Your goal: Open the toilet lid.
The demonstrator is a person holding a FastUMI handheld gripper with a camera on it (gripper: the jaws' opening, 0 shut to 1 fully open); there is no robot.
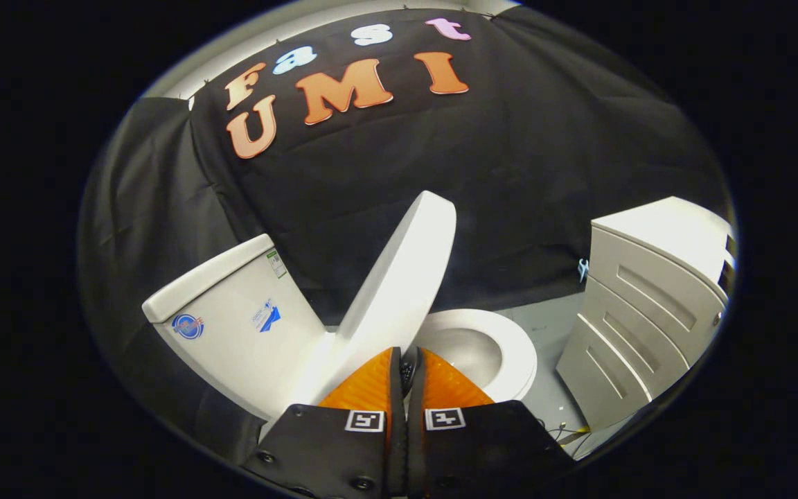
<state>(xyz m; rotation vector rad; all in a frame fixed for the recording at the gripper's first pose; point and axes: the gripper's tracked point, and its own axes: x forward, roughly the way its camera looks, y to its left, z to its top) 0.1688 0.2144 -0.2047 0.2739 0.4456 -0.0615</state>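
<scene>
White toilet lid [402, 277] is seen raised — tilted up just beyond the fingers [371, 388], which are pressed together, grasping nothing.

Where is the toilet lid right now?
In the gripper view the toilet lid stands raised just beyond the shut tool, between the tank and the bowl.

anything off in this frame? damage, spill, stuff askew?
Nothing stands out. The toilet lid is raised partway, just ahead of the gripper, whose fingers are closed together. Bowl, tank and drawer cabinet look intact.
</scene>
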